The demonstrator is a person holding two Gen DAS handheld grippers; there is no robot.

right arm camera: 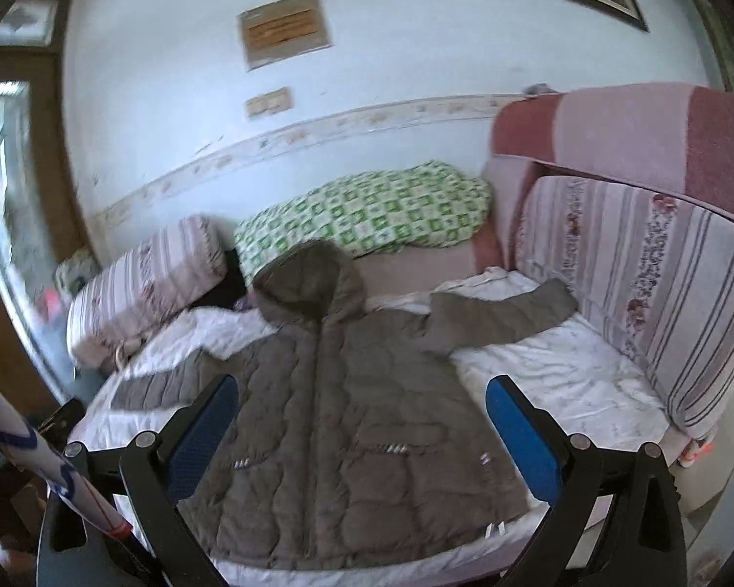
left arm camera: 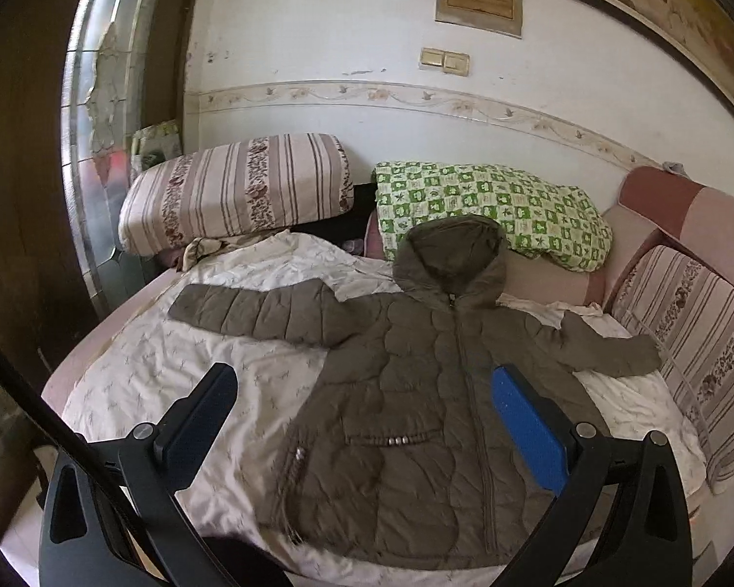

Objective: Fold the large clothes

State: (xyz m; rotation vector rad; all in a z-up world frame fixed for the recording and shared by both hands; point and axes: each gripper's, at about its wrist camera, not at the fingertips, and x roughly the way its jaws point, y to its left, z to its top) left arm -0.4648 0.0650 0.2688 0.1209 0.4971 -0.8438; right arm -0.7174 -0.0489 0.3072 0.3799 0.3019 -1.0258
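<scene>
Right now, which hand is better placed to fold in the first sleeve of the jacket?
Probably the left. The left gripper is open near the jacket's flat, fully spread left sleeve. The right gripper, also open, faces a bent right sleeve.

Olive-brown quilted hooded jacket [left arm camera: 406, 391] [right arm camera: 337, 420]: padded cloth, matt, puffy stitched panels, small shiny metal studs at pockets. White printed bedsheet [left arm camera: 181, 367] [right arm camera: 562, 381]: thin cloth, creased. Striped floral cushion [left arm camera: 235, 191] [right arm camera: 147, 283]: woven fabric, matt. Green checked pillow [left arm camera: 504, 205] [right arm camera: 367, 210]: soft cotton-like cloth. Left gripper [left arm camera: 364, 381]: black matt plastic arms, blue textured pads, metal rivets. Right gripper [right arm camera: 362, 391]: same finish.
</scene>
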